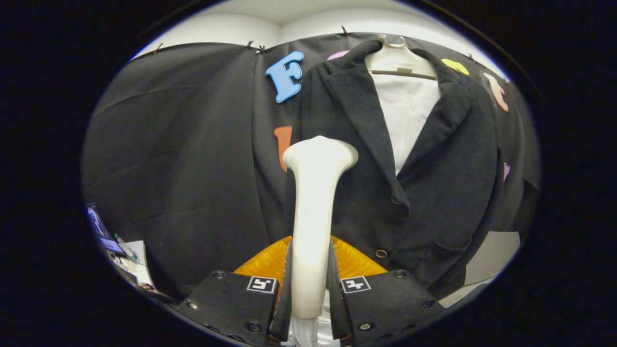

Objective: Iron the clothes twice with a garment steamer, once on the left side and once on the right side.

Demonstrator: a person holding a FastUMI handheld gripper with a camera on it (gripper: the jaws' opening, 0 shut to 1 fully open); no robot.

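Note:
A white garment steamer (313, 212) stands upright between my fingers, its flared head up near the jacket's left chest. My gripper (309, 279) is shut on the steamer's handle, both fingers pressing its sides. Just beyond hangs a dark corduroy jacket (434, 173) on a pale hanger (400, 58) over a white form (407, 115). The steamer head is in front of the jacket's left front panel; whether it touches the cloth I cannot tell. An orange piece (270, 260) shows behind the handle, just past the fingers.
Black cloth wall (183, 159) hangs behind and left of the jacket. A small table with a screen, a pen and papers (120, 246) sits low at the left. A pale surface (491, 255) shows low at the right, beyond the jacket's hem.

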